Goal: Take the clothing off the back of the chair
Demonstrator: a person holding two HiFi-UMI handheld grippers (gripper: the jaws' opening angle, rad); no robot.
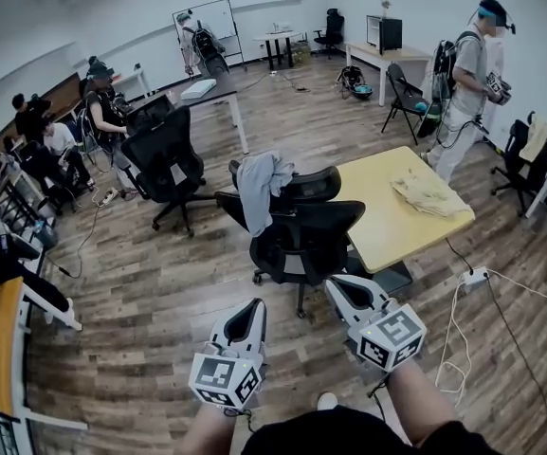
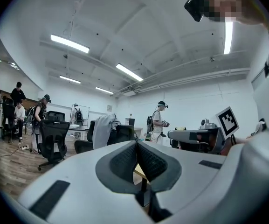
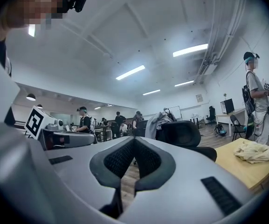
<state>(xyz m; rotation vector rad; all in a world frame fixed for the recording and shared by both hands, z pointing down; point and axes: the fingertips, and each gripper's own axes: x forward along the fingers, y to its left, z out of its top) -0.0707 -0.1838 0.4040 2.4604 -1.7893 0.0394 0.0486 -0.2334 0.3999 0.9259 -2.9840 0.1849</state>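
At lower left, the left gripper (image 1: 252, 303) is pointing level toward the chairs, its jaws pressing together with nothing between them. Ahead of it, grey clothing (image 1: 259, 190) is hanging over the back of a black office chair (image 1: 313, 182), well apart from both grippers. To the right, the right gripper (image 1: 336, 283) is likewise sitting closed and empty. Further right, a pale cloth (image 1: 429, 195) is lying on a yellow table (image 1: 387, 235).
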